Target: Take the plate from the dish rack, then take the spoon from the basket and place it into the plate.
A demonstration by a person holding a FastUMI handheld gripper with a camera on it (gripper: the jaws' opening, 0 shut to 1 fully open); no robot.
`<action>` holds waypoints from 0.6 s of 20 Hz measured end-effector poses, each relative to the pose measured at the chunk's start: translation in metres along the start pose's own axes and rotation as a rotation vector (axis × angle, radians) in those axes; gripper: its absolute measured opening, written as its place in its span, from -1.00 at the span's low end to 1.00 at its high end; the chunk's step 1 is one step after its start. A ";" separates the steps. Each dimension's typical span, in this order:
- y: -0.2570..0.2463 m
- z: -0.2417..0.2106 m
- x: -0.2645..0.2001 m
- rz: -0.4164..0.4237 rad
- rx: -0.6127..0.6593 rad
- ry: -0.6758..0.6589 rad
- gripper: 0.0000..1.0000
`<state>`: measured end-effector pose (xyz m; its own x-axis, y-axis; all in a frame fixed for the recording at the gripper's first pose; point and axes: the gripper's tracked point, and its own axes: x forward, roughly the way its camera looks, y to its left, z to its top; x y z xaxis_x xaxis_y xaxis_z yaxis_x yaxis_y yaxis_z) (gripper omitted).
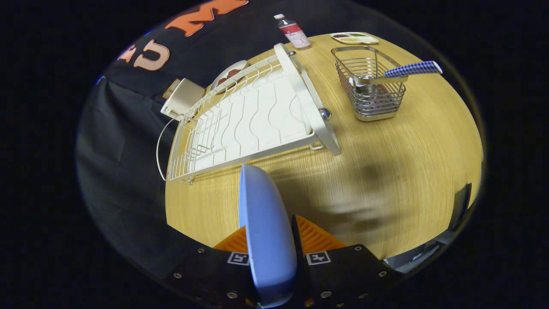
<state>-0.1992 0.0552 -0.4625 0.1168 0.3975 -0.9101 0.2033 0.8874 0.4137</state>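
A pale blue plate (263,223) stands on edge between my two fingers, and my gripper (270,240) is shut on it above the wooden table (386,180). The white wire dish rack (253,116) lies beyond the plate, with no dish in its slots. Further off, past the rack's near corner, stands a wire basket (371,88). The spoon (411,71) leans in that basket, its blue-and-white checked handle sticking out over the rim.
A small bottle with a white cap (293,31) and a flat tray of food (354,38) sit at the table's far edge. A small plate with dark food (229,74) and a cream box (182,98) lie behind the rack.
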 end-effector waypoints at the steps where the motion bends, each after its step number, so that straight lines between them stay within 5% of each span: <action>1: 0.000 0.003 0.005 0.018 0.011 -0.008 -0.36; 6: -0.012 0.001 0.025 0.037 0.066 0.032 -0.13; 12: -0.025 0.010 0.024 -0.072 -0.020 0.011 0.30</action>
<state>-0.1923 0.0397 -0.4943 0.0924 0.3348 -0.9377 0.1910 0.9183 0.3467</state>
